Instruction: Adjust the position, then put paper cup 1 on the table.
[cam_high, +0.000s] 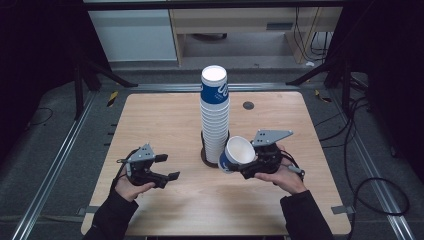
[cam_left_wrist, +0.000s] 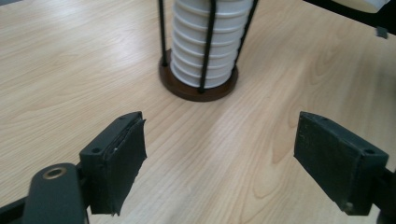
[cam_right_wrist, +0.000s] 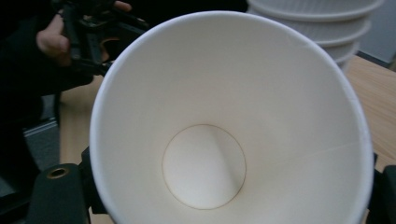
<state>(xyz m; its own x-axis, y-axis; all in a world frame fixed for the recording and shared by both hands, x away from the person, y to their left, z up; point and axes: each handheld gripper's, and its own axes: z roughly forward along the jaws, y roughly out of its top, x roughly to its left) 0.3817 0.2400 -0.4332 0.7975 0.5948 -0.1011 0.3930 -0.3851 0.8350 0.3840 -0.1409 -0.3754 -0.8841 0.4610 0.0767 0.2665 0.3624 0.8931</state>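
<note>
A tall stack of white paper cups (cam_high: 215, 115), topped by a blue-printed one, stands in a dark wire holder with a round brown base (cam_left_wrist: 187, 88) at the table's middle. My right gripper (cam_high: 247, 167) is shut on a single blue-and-white paper cup (cam_high: 236, 152), held tilted just right of the stack's foot. In the right gripper view that cup's (cam_right_wrist: 224, 116) empty white inside faces me, with the stack (cam_right_wrist: 327, 23) behind it. My left gripper (cam_high: 170, 166) hovers at the front left of the holder, open, with bare table between its pads (cam_left_wrist: 116, 158).
The wooden table (cam_high: 165, 120) has bare room on both sides of the holder. A small dark round cap (cam_high: 248, 105) sits in the tabletop behind the stack. Metal rails and cables run along the floor around the table.
</note>
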